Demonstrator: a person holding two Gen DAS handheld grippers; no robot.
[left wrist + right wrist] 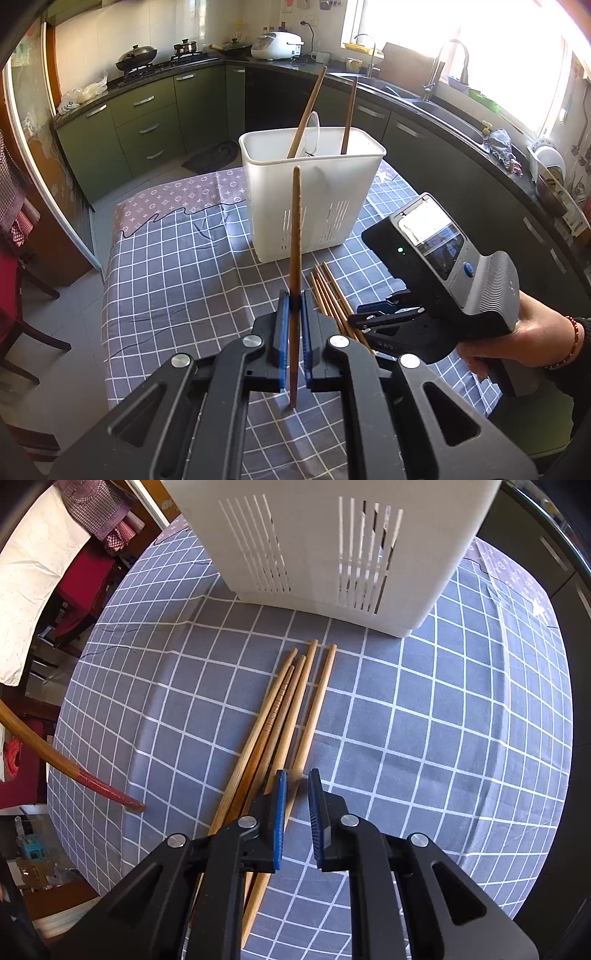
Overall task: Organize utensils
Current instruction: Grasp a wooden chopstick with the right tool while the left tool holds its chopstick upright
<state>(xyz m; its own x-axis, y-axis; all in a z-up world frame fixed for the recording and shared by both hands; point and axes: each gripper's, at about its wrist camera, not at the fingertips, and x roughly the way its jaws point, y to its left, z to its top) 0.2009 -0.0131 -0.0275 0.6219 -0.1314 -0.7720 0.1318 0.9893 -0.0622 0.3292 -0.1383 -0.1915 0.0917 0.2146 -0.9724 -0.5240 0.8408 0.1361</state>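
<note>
A kitchen table under a checked cloth point(177, 266) carries a white utensil holder point(314, 199) at its far side; the left gripper point(294, 325) is clamped on one upright chopstick point(296, 236), ready to go into the holder; the right gripper point(296, 794), jaws narrow, straddles the rightmost of the loose chopsticks point(291, 709) lying near the holder; next it must pinch that one cleanly and lift.

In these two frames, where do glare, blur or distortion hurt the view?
Left wrist view: the window is blown out white, and fisheye bends the counter; the held chopstick is sharp. Right wrist view: even light, grid cloth bulges, slight smear on the chopstick at the right claw.
</note>
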